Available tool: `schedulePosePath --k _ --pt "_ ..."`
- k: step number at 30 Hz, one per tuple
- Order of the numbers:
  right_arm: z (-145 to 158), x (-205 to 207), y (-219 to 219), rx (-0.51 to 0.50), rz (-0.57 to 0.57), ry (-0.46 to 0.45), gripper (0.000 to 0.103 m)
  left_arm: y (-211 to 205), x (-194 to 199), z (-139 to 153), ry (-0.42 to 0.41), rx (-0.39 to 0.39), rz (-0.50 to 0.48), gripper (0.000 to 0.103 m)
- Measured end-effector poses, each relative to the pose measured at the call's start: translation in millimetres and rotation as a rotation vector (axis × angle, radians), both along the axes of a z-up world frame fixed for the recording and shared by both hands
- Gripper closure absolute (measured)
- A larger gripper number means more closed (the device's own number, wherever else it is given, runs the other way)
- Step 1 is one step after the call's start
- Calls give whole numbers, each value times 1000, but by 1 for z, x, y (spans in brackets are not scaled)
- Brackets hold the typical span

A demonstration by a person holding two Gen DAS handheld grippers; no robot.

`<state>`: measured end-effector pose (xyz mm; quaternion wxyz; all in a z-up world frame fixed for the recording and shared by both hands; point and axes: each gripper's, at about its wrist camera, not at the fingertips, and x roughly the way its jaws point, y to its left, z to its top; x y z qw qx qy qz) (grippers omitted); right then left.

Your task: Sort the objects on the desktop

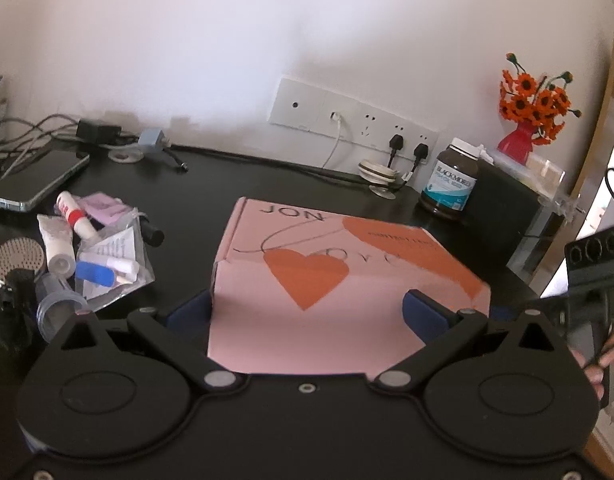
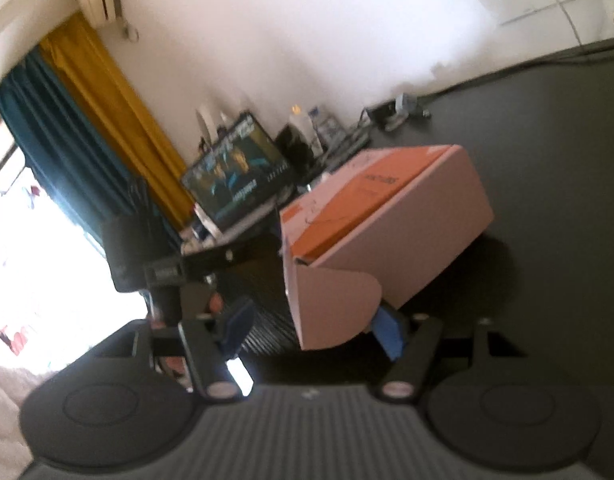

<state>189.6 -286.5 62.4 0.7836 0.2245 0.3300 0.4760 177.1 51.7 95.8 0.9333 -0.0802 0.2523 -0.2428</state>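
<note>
Matt pink cardboard is seen on the box [image 1: 339, 280], flanked left by a glossy clear plastic bag [image 1: 115, 264], on a smooth matt black desk [image 1: 211, 184], glossy brown bottle [image 1: 451, 182] behind.

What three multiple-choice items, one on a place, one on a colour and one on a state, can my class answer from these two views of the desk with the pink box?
1. Where does the brown bottle stand?
A. On top of the pink box
B. On the desk behind the box, near the wall sockets
C. Among the tubes on the left

2. What colour is the heart on the box lid?
A. Blue
B. Green
C. Orange

3. In the right wrist view, how is the box's end flap?
A. Sticking out, open
B. Taped shut
C. Torn off

Answers:
1 B, since the bottle rests on the dark desktop beyond the box's far right corner, just below the sockets.
2 C, since the heart is orange against the pink lid.
3 A, since the rounded flap juts out from the near end of the box.
</note>
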Motion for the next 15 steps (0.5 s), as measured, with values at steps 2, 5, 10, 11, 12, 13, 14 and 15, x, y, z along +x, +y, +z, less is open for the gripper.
schedulePosePath --k 2,5,10,11,12,13,14,15 --pt "4 1 -6 33 -48 -4 38 -5 -4 1 -14 10 -9 0" --pt "5 5 -16 84 -125 9 38 -13 -11 2 -43 41 -22 0" --pt "-4 16 -25 171 -215 74 38 -26 -25 -2 -94 137 -75 0" --pt "-7 19 -26 182 -226 88 38 -29 -28 -3 -105 163 -84 0" --pt "-9 21 -27 186 -234 97 38 -32 -31 -4 -118 191 -91 0" --pt "-11 22 -27 187 -242 104 38 -35 -34 -5 -134 220 -94 0" --pt "-12 23 -27 188 -248 112 38 -39 -37 -6 -153 258 -93 0" --pt "-14 24 -27 189 -251 119 38 -44 -40 -8 -172 301 -92 0"
